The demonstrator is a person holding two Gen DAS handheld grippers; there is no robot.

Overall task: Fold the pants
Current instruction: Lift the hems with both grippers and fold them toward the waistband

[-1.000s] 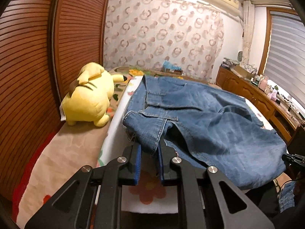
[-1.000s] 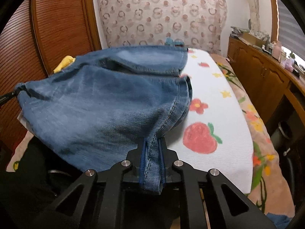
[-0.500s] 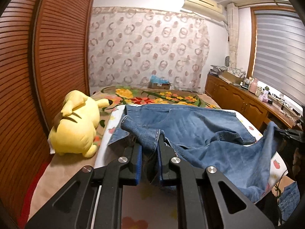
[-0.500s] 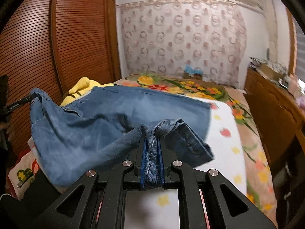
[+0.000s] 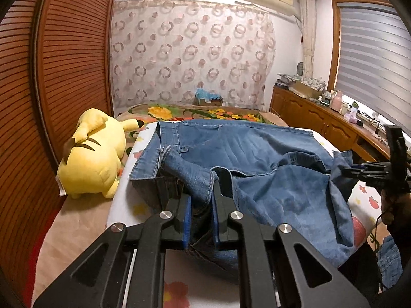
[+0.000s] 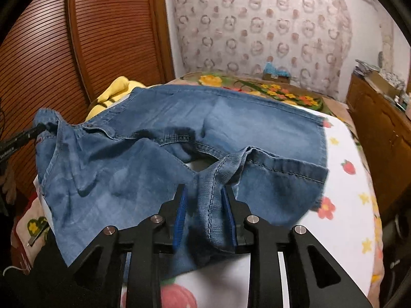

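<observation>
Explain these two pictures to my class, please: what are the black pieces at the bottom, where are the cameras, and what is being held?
There is no robot here. A person holds a pair of tongs in each hand, and a wide-angle camera on each pair looks forward along its two fingers. One picture comes from the left tongs, the other from the right tongs. The black arms with blue pads are their fingers. A pair of blue jeans lies rumpled on a bed with a white fruit-and-flower cover. A yellow plush toy lies beside the jeans on the left. The left tongs pinch a hem of the jeans. The right tongs stand open, with a seam of the jeans lying loosely between the pads.
</observation>
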